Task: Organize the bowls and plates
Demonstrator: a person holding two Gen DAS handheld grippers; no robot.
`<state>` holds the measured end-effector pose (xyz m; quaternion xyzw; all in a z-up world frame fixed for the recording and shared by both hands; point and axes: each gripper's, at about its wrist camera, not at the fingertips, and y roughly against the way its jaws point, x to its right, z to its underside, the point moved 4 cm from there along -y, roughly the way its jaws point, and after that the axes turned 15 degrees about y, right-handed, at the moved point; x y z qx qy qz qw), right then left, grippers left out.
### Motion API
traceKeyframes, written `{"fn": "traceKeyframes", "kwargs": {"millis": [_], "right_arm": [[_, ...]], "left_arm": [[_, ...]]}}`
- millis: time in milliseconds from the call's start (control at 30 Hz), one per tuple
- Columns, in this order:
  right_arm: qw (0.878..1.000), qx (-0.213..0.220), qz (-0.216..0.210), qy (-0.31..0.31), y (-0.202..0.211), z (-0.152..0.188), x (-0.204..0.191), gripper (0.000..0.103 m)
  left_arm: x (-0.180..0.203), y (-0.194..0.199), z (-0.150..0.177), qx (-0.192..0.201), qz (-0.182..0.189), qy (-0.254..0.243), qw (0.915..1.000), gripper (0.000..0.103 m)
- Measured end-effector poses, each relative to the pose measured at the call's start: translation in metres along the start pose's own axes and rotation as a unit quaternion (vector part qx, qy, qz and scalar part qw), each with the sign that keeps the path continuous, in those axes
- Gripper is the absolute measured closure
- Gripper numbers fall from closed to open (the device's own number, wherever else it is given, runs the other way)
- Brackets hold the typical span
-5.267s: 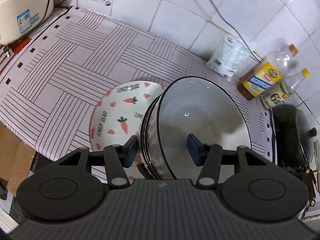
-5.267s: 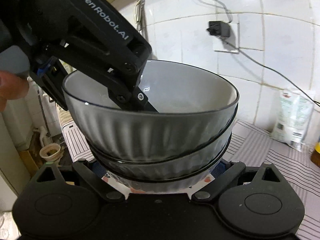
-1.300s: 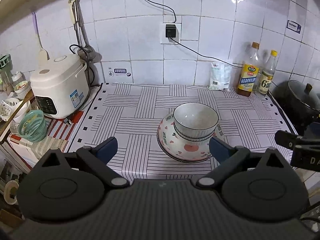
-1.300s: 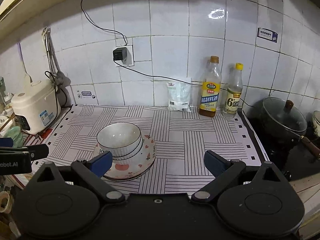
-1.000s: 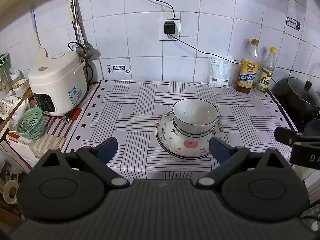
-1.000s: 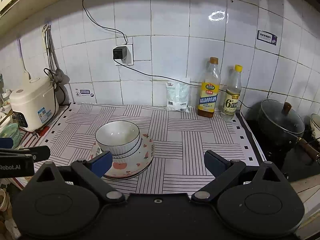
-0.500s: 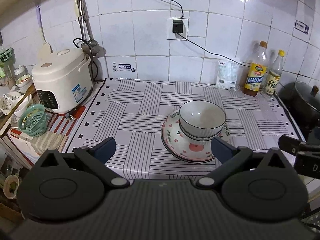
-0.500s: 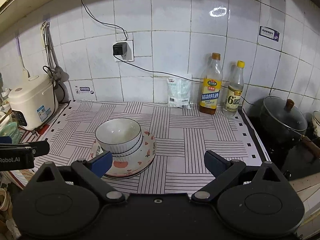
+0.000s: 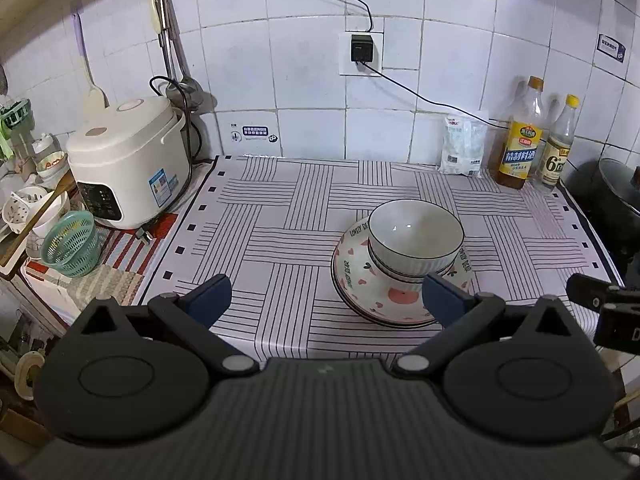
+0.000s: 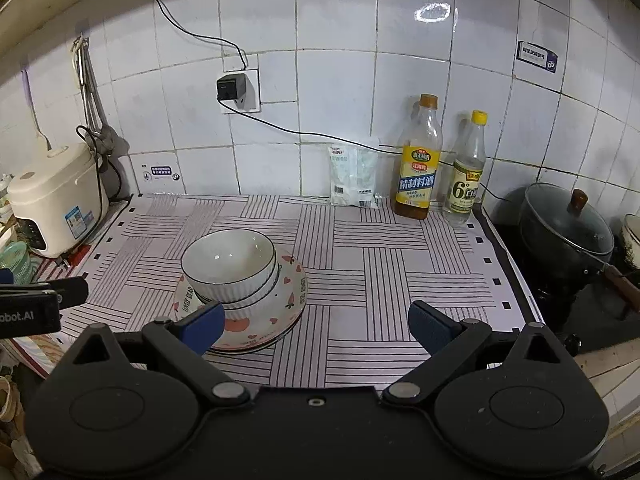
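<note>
Both grippers were held back from the tabletop (image 9: pixel 280 208), jaws spread wide and holding nothing. Left gripper (image 9: pixel 326 298) had the stack ahead and off to its right; right gripper (image 10: pixel 316 322) had it ahead and to its left, so the dishes sat pretty much between the two, neither obviously closer. Stack itself: carrot-print plates (image 10: pixel 292 280) on the striped mat, white ribbed bowls (image 10: pixel 230 266) nested upright on top. Looked sorted to me already. Rice cooker (image 9: pixel 128 160), bottles (image 10: pixel 418 160) and pot (image 10: pixel 566 232) were well clear of it.
</note>
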<state>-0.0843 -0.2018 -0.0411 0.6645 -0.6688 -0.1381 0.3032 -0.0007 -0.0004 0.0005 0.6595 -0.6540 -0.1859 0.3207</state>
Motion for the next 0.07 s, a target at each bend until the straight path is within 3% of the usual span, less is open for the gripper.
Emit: {"fn": "traceKeyframes", "kwargs": {"millis": [67], "right_arm": [[1.0,-0.002,-0.002,0.0,-0.0005,-0.0001,0.0003,0.003]], "left_arm": [[0.0007,-0.0018,0.0006,-0.008,0.001,-0.003,1.0,0.0]]}}
